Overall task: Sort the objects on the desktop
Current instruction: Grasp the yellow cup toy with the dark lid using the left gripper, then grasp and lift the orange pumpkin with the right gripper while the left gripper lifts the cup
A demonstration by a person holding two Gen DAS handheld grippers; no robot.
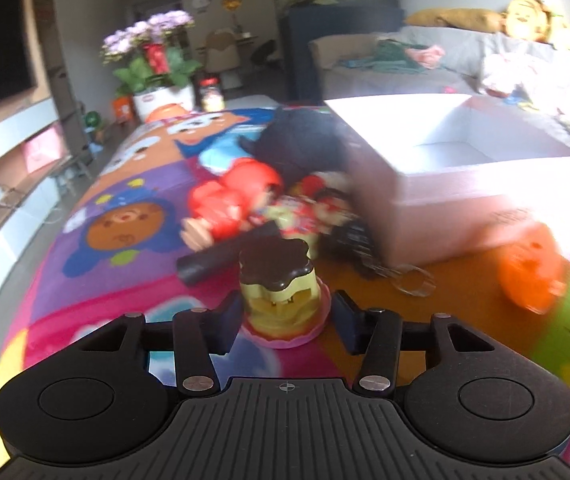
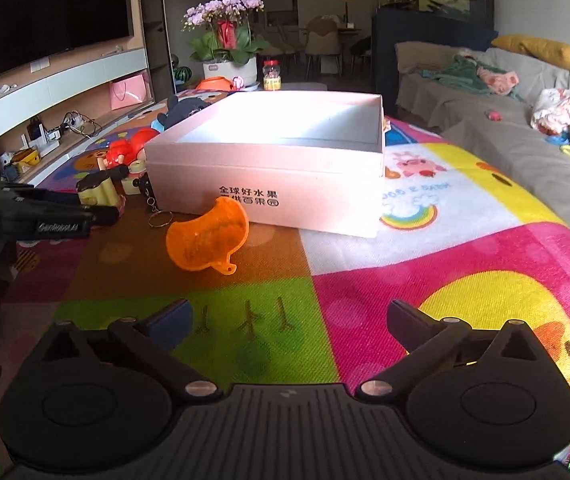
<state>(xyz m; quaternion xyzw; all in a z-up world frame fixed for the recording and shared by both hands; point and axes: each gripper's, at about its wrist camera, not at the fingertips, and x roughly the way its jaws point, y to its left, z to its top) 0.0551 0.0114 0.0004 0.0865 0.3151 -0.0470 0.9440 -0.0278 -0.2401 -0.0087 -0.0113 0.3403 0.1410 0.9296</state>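
Now left fingers (image 1: 285,322) pinch the toy cake (image 1: 283,292); right fingers (image 2: 289,326) gape wide, empty

White box (image 2: 269,168), front wall, black print: "全球好水果" above smaller line, partly legible "百果", ending in round logo. Play mat (image 2: 405,200) at 3 o'clock of box: upside-down letters, unreadable. Left gripper (image 2: 59,227) body: pale lettering, too small to read.

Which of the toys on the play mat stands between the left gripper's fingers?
The cupcake toy with the brown scalloped top and pink base. The red figure and the orange funnel lie farther off, outside any fingers.
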